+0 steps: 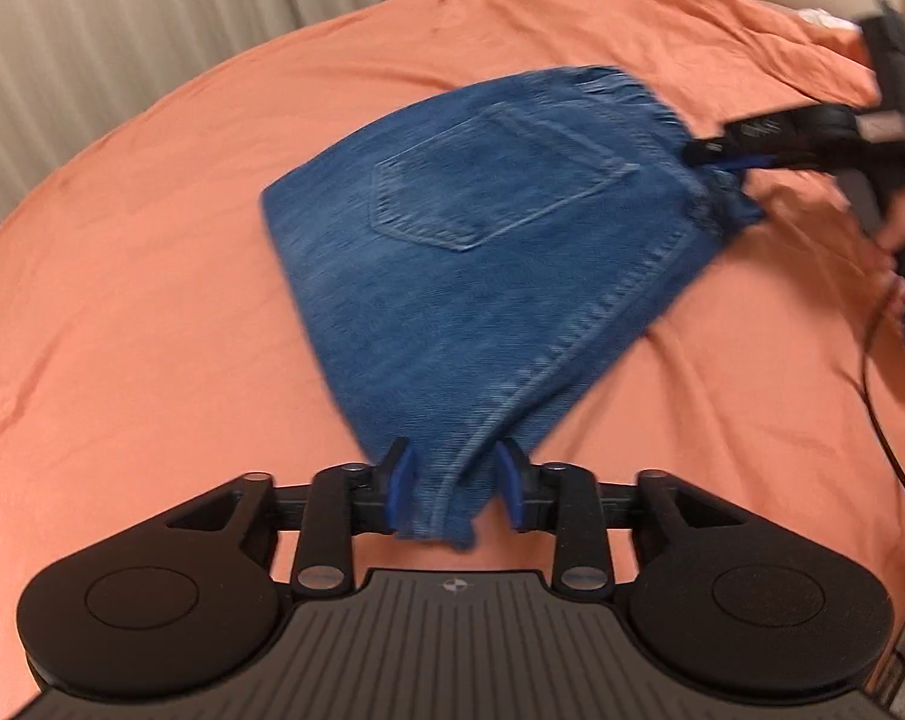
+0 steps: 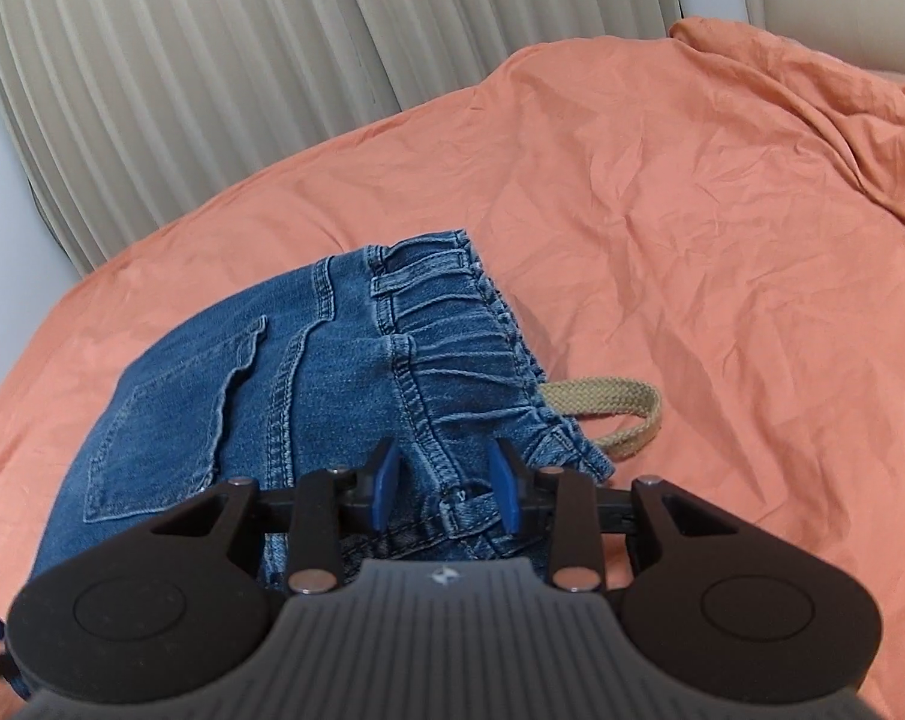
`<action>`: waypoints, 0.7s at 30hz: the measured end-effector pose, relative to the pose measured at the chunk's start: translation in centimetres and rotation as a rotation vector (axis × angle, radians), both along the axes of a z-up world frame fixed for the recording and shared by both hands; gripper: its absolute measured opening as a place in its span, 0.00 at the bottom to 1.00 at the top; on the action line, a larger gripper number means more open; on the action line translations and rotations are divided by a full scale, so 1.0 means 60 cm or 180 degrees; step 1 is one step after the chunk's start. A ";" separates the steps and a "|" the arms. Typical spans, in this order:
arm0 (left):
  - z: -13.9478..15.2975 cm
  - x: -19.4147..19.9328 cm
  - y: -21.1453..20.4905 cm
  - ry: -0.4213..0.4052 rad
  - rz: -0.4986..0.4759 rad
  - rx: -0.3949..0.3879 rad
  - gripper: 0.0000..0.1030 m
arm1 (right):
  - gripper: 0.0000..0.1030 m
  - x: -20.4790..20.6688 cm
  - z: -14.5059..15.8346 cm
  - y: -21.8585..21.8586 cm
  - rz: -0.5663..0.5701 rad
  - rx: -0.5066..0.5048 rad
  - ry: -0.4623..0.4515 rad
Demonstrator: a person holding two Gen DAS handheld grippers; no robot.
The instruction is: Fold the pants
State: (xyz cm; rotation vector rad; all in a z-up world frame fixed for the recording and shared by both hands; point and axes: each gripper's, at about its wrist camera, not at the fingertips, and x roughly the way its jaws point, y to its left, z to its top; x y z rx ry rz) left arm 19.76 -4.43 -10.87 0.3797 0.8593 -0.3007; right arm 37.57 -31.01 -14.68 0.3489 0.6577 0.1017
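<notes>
Folded blue denim pants point(image 1: 482, 240) lie over the orange bedsheet point(image 1: 152, 300), back pocket up. My left gripper point(image 1: 455, 480) is shut on a bunched corner of the pants near me. My right gripper point(image 2: 446, 483) is shut on the elastic waistband point(image 2: 452, 372) end of the pants point(image 2: 242, 396); it also shows in the left wrist view point(image 1: 716, 153) at the far right corner of the denim. A tan drawstring loop point(image 2: 620, 414) hangs out beside the waistband.
The orange sheet point(image 2: 662, 210) is wrinkled and bunched at the far right. Beige pleated curtains point(image 2: 212, 60) run behind the bed. A black cable point(image 1: 884, 438) trails over the sheet at the right.
</notes>
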 end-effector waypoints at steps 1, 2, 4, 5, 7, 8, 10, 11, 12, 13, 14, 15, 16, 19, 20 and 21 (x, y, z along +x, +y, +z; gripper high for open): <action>-0.002 -0.005 -0.008 -0.0035 -0.0042 0.0089 0.44 | 0.30 0.001 -0.001 -0.001 -0.0006 0.0028 -0.0001; -0.006 -0.008 -0.015 -0.0058 -0.0060 0.0186 0.44 | 0.30 -0.001 0.001 -0.003 -0.0010 0.0048 -0.0003; -0.020 -0.001 -0.021 -0.0116 0.0046 0.0452 0.43 | 0.30 0.000 0.002 -0.003 -0.0005 0.0050 -0.0008; -0.028 0.007 -0.022 -0.0135 0.0100 0.0539 0.41 | 0.30 0.000 0.002 -0.002 0.0002 0.0042 -0.0018; -0.039 0.019 -0.022 -0.0211 0.0130 0.0571 0.39 | 0.30 0.000 0.000 -0.001 0.0000 0.0046 -0.0032; -0.044 0.024 -0.027 -0.0194 0.0138 0.0578 0.35 | 0.30 -0.001 -0.001 -0.001 0.0002 0.0050 -0.0052; -0.051 0.019 -0.052 -0.0277 0.0006 0.0851 0.19 | 0.30 -0.001 -0.004 -0.002 0.0011 0.0045 -0.0075; -0.053 0.009 -0.067 -0.0380 -0.0140 0.1134 0.18 | 0.30 -0.001 -0.004 -0.002 0.0012 0.0051 -0.0077; -0.051 -0.002 -0.076 -0.0488 -0.0286 0.1358 0.16 | 0.30 -0.001 -0.004 -0.003 0.0014 0.0061 -0.0073; -0.045 -0.007 -0.074 -0.0536 -0.0362 0.1454 0.15 | 0.30 -0.001 -0.004 -0.005 0.0016 0.0074 -0.0068; -0.040 -0.008 -0.070 -0.0515 -0.0397 0.1494 0.15 | 0.30 -0.002 -0.004 -0.006 0.0020 0.0085 -0.0063; -0.037 -0.005 -0.064 -0.0457 -0.0399 0.1527 0.15 | 0.30 -0.002 -0.003 -0.006 0.0030 0.0090 -0.0055; -0.040 -0.003 -0.059 -0.0411 -0.0413 0.1561 0.15 | 0.30 -0.004 -0.003 -0.005 0.0045 0.0096 -0.0047; -0.066 -0.003 -0.056 -0.0274 -0.0480 0.1562 0.15 | 0.30 -0.004 -0.001 0.000 0.0078 0.0043 -0.0026; -0.077 -0.002 -0.053 -0.0230 -0.0458 0.1529 0.15 | 0.30 -0.004 -0.002 0.002 0.0088 0.0000 -0.0029; -0.085 0.000 -0.050 -0.0192 -0.0405 0.1463 0.15 | 0.30 -0.004 -0.003 0.004 0.0098 -0.0024 -0.0031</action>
